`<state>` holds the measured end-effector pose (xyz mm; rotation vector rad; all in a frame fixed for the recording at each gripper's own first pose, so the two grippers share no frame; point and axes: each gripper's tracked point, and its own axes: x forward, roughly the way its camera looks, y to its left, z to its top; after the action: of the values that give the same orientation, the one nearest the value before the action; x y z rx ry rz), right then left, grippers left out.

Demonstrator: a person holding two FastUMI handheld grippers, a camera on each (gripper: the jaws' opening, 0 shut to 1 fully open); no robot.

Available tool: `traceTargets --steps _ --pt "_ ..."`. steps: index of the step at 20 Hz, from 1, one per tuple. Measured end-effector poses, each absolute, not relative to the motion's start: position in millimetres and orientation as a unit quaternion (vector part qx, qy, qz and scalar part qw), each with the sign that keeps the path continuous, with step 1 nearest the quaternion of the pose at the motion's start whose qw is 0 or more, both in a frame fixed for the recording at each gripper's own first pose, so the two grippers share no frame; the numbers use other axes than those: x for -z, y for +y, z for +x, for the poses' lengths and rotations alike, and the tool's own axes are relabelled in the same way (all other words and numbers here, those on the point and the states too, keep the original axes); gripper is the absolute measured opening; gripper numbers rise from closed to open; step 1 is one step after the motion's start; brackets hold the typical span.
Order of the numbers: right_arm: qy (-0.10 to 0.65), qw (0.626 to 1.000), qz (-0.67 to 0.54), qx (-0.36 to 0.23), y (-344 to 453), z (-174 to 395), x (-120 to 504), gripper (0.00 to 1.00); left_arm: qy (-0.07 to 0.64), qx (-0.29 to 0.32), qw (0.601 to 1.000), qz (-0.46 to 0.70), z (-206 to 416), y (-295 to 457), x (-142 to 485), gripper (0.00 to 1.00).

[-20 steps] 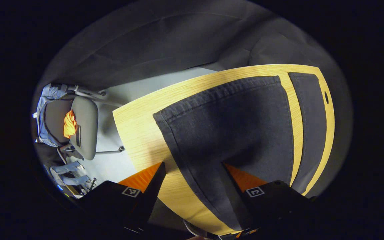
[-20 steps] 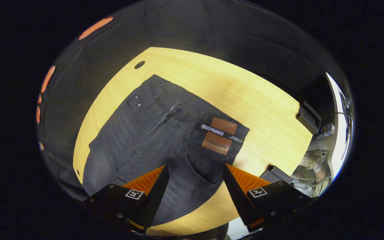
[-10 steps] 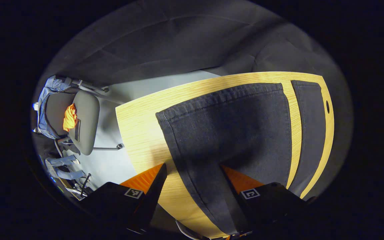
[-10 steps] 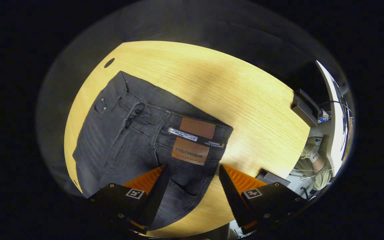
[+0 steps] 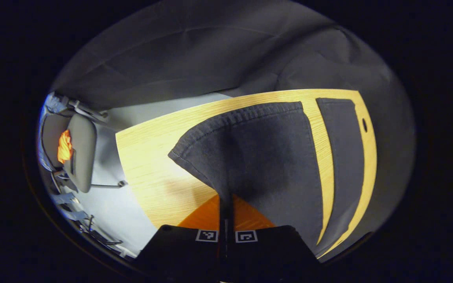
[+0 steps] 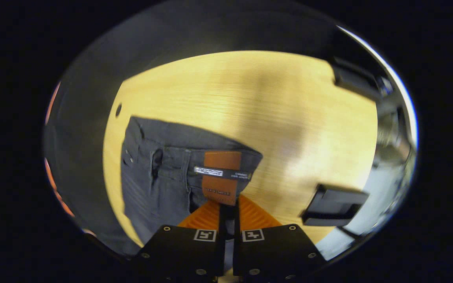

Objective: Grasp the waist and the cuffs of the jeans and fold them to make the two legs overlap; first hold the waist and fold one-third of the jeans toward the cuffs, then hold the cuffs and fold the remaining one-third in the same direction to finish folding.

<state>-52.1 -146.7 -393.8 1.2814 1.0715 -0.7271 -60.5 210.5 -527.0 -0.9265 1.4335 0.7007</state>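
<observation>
Dark grey jeans lie on a light wooden table [image 5: 151, 157]. In the left gripper view the near leg's cuff [image 5: 250, 114] rises in a tent where my left gripper [image 5: 225, 200] is shut on the leg's edge. The far leg [image 5: 338, 149] lies flat beyond it. In the right gripper view the waist [image 6: 195, 157] with its brown leather patch [image 6: 221, 177] is lifted a little, and my right gripper [image 6: 226, 204] is shut on the waistband just below the patch.
A grey office chair [image 5: 78, 151] with something orange on it stands on the floor left of the table. Black boxes [image 6: 330, 204] sit at the table's right edge. A cable hole [image 5: 364, 125] is near the far edge of the table.
Both grippers went from open to shut. The left one closed on the near leg's edge near the cuff, the right one on the waistband. The cloth is pulled up at both grips.
</observation>
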Motion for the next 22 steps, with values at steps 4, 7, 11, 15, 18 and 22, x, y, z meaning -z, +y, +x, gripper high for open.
traceTargets --steps 4,7,11,15,18,22 --pt "0.390 0.641 0.600 0.277 -137.1 -23.7 374.5 0.10 0.572 -0.249 0.660 -0.419 -36.0 207.6 495.6 0.01" --pt "0.352 0.664 0.609 0.252 -135.5 4.1 350.7 0.09 0.533 -0.218 0.687 -0.442 -6.3 212.6 466.9 0.01" --pt "0.331 0.678 0.617 0.223 -129.2 29.2 312.3 0.09 0.518 -0.179 0.722 -0.422 32.0 203.9 445.8 0.01" --pt "0.329 0.703 0.598 0.201 -127.2 53.7 283.8 0.09 0.514 -0.148 0.748 -0.394 71.2 201.5 440.4 0.01" --pt "0.322 0.698 0.607 0.201 -129.5 78.9 273.9 0.09 0.511 -0.135 0.757 -0.385 103.6 196.1 434.6 0.01" --pt "0.326 0.695 0.612 0.189 -126.6 105.0 268.2 0.09 0.517 -0.115 0.772 -0.353 148.3 191.2 434.2 0.01"
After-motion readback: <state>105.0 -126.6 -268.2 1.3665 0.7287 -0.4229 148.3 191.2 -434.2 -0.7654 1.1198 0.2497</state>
